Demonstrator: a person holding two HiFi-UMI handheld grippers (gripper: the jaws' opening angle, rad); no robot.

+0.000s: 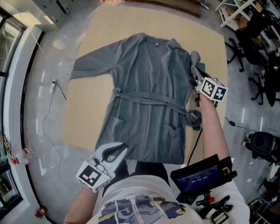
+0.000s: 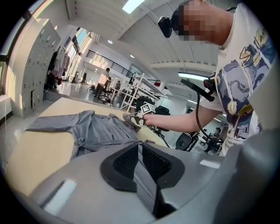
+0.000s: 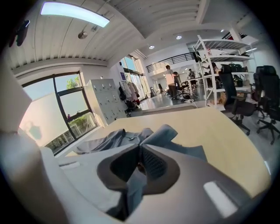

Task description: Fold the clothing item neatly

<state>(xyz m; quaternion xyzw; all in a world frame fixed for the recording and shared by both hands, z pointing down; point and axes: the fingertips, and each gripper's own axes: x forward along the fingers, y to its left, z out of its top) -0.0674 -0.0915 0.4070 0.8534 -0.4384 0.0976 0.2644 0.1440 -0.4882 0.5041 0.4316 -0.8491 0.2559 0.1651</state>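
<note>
A grey robe [image 1: 148,100] lies face up on the wooden table [image 1: 87,113], its belt [image 1: 144,96] tied across the waist. Its left sleeve [image 1: 92,65] is spread out flat. My right gripper [image 1: 195,73] is shut on the right sleeve [image 1: 194,57] and holds it bunched above the robe's right shoulder; in the right gripper view grey cloth [image 3: 131,188] hangs between the jaws of the right gripper [image 3: 140,148]. My left gripper [image 1: 124,148] sits at the hem's near-left corner, shut on a strip of the grey cloth [image 2: 142,175]. The left gripper view shows the right gripper [image 2: 133,117] over the far side of the robe [image 2: 96,129].
Black office chairs [image 1: 258,83] and a white shelf rack [image 1: 232,13] stand to the right of the table. A cable [image 1: 48,122] runs over the grey floor on the left. A small screen [image 1: 199,177] hangs at the person's waist. Lockers [image 3: 103,103] line the far wall.
</note>
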